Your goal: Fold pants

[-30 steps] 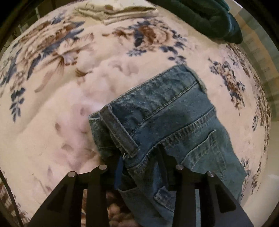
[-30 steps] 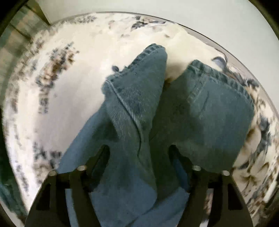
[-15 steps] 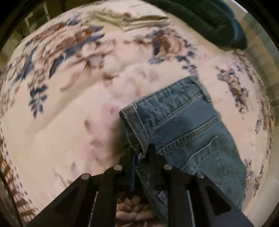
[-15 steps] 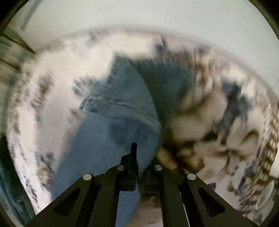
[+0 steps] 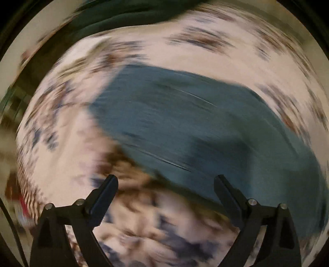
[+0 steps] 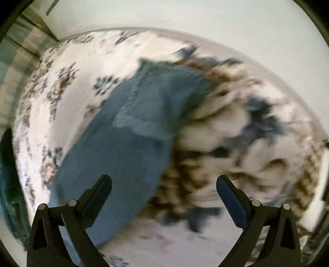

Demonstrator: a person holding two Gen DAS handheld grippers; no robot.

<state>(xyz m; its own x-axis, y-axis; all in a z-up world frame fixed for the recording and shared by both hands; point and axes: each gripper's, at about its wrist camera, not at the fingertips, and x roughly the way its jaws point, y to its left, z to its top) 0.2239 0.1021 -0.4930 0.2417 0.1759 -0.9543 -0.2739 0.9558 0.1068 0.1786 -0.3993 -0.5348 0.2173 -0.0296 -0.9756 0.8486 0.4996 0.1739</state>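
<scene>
The jeans (image 5: 185, 127) are plain blue denim. Around them the blanket (image 6: 257, 143) is cream with navy and brown flowers (blurred), and beyond the blanket lies dark green cloth (image 5: 127, 16).

left gripper (image 5: 165, 182): two matt black plastic fingers (image 5: 107, 189), each a thick wedge with a rounded tip, widening down into a flat black frame with triangular cut-outs; two small round silver screws (image 5: 49, 206) sit on top of each side, one near the finger root and one further out; a thin dark cable (image 5: 12, 232) runs along the lower left edge of the left wrist view

right gripper (image 6: 164, 181): same build, black wedge fingers (image 6: 226, 187) with a dark blue pad on the inner face, black frame with triangular openings, and paired silver screws (image 6: 255, 202) on each side

no hand or sleeve is in view
</scene>
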